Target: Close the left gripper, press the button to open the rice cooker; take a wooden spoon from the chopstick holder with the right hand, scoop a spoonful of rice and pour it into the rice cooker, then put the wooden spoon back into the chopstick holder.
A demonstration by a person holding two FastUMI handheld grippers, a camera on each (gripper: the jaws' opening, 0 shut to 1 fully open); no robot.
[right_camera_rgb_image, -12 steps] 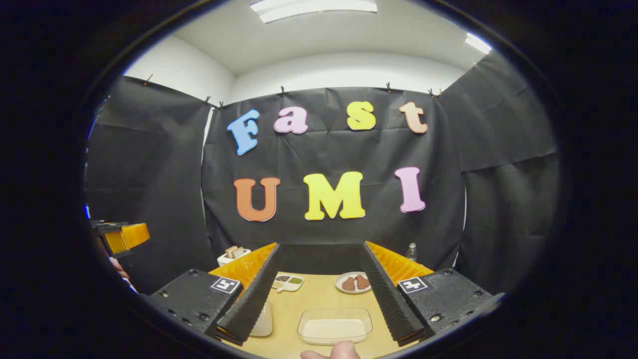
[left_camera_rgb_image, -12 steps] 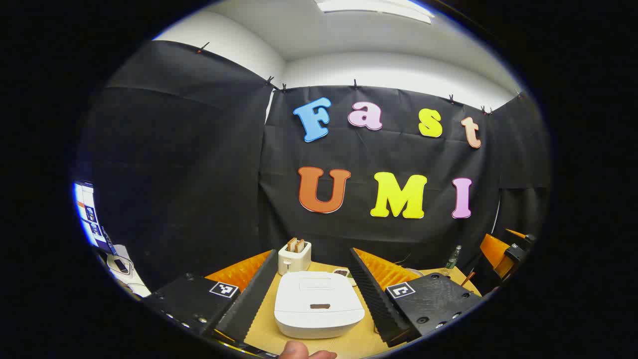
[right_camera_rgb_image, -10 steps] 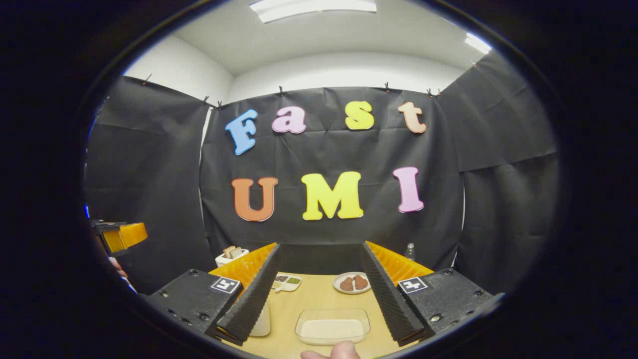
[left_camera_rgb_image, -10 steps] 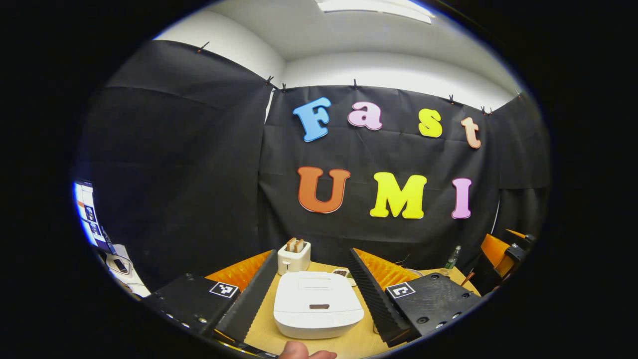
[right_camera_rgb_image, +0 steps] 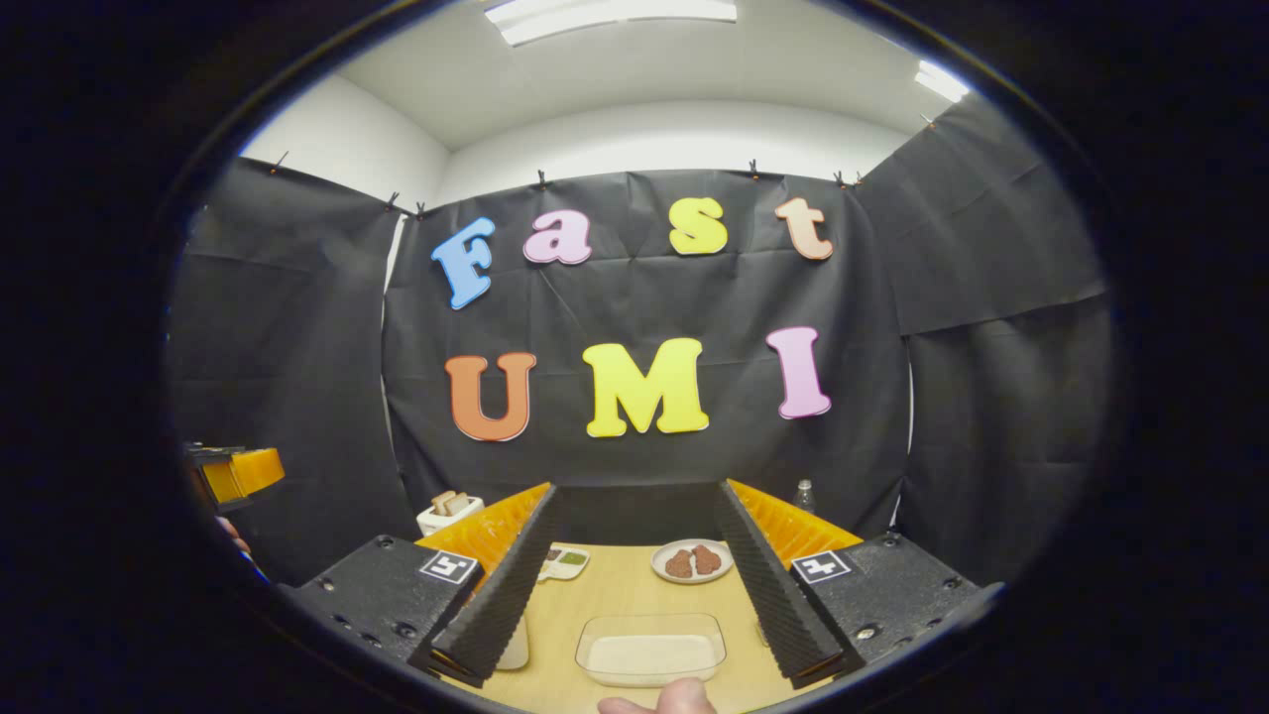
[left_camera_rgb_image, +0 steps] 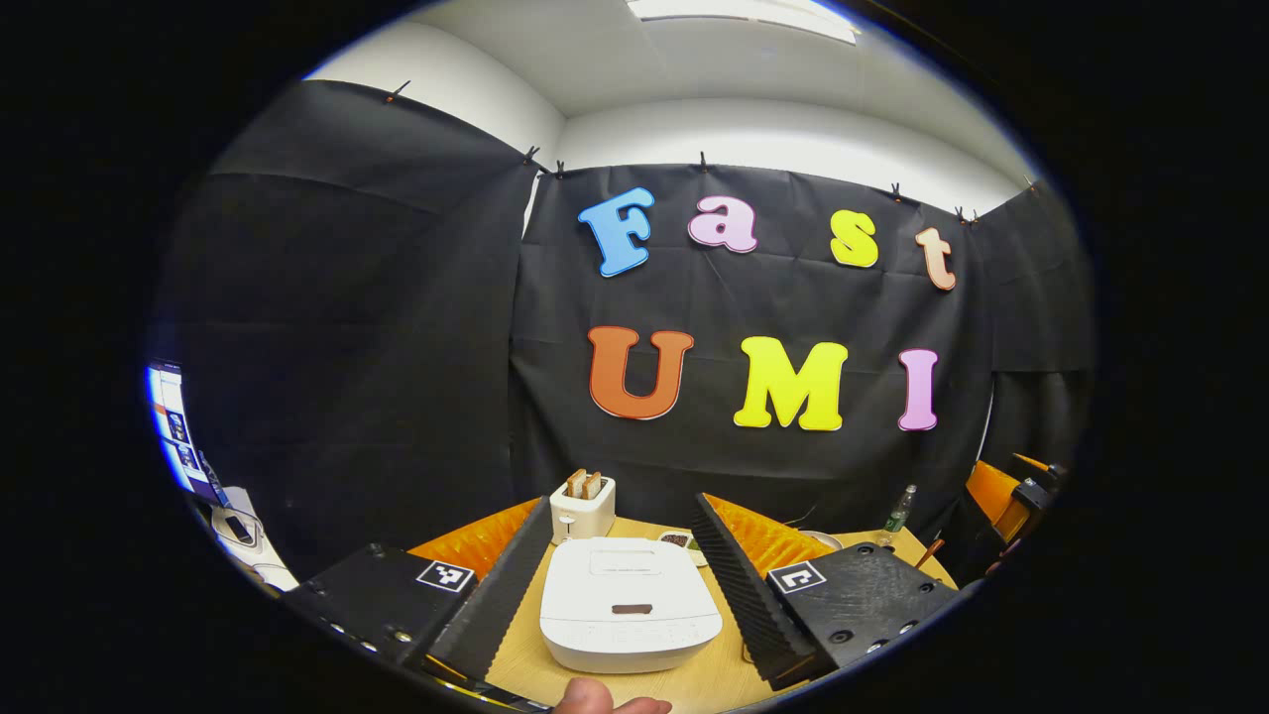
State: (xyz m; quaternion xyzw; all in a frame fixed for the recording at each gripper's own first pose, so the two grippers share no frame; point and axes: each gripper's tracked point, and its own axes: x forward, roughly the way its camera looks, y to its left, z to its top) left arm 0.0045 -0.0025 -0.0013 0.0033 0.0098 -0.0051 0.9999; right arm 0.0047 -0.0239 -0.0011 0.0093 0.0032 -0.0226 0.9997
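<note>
In the left gripper view, the white rounded rice cooker (left_camera_rgb_image: 631, 617) is being framed slightly higher and more squarely between the fingers than half a second ago, so the left gripper (left_camera_rgb_image: 623, 585) is being tilted gently down toward it. Its jaws are being held wide apart, well clear of the cooker, whose lid is shut and whose small dark front button (left_camera_rgb_image: 632, 609) is not yet being pressed; closing the jaws is judged to be the first step still owed. In the right gripper view, the right gripper (right_camera_rgb_image: 634, 585) is likewise being held wide and empty, and it is being dipped a little, the clear shallow tray of white rice (right_camera_rgb_image: 651, 650) being shown slightly left of where it was. The tray is resting on the pale wooden table (right_camera_rgb_image: 634, 595), near a small white plate of brown food (right_camera_rgb_image: 692, 561). The chopstick holder and spoon cannot be made out clearly.
</note>
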